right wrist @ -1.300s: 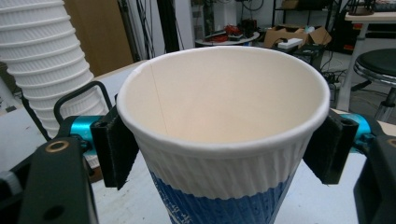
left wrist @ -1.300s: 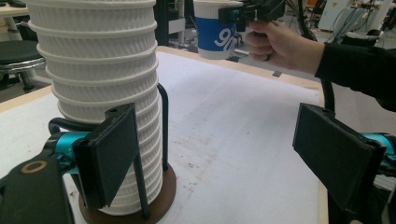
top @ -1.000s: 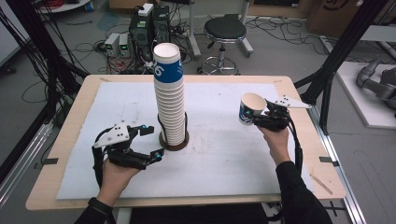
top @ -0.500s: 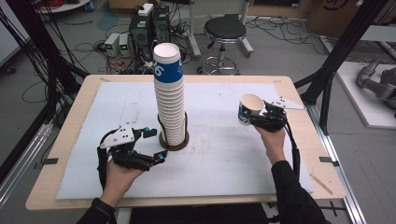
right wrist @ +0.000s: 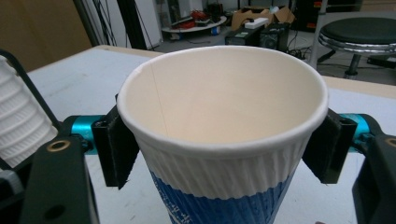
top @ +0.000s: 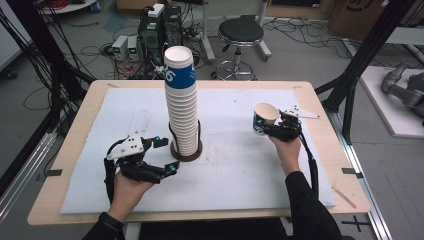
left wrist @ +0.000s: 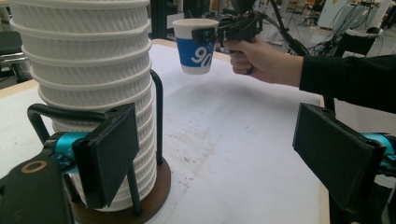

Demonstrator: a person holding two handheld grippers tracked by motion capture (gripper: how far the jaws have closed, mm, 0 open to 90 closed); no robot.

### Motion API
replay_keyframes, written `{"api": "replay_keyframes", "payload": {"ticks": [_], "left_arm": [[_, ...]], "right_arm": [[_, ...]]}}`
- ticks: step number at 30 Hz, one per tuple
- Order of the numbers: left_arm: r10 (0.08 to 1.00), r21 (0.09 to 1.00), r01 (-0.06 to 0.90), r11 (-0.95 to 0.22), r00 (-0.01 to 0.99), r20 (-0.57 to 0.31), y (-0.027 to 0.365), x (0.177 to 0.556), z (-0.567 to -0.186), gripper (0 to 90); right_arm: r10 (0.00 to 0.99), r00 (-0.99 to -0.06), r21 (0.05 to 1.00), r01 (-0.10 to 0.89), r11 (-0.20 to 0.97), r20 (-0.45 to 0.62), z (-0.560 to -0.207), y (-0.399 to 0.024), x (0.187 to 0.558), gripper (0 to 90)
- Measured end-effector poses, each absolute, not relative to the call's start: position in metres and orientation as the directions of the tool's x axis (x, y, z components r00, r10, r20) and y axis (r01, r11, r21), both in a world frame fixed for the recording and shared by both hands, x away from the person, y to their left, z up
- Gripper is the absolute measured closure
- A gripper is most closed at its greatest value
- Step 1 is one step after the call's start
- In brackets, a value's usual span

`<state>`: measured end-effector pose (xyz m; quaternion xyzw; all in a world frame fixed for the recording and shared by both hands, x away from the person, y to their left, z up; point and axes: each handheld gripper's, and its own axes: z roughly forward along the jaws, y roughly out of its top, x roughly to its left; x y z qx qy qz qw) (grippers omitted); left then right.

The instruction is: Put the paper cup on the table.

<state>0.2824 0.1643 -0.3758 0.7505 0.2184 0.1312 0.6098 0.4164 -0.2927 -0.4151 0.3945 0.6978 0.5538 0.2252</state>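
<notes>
The right gripper clasps a paper cup upright above the table, right of the cup stack; the left gripper, released, waits beside the stack's base. Setting it down well likely needs a level, gentle descent.

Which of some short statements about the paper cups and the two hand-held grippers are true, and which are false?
1. The right gripper holds a single blue-and-white ribbed paper cup by its sides. True.
2. That cup is full of liquid. False: it is empty inside.
3. The tall stack of white ribbed paper cups stands in a round brown base with black wire uprights. True.
4. The left gripper is clamped on the stack. False: its jaws stand open beside the base.
5. The held cup rests on the white mat. False: it is held above it.
</notes>
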Motion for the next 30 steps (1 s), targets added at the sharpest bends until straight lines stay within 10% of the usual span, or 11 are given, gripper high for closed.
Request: {"api": "replay_keyframes", "payload": {"ticks": [30], "left_arm": [[0.471,0.972,0.162,-0.170,0.880,-0.064,0.161,0.282,-0.376,14.5]], "right_arm": [[0.840,-0.530,0.922,0.372,0.103,0.120,-0.438,-0.290,0.432,21.2]]}}
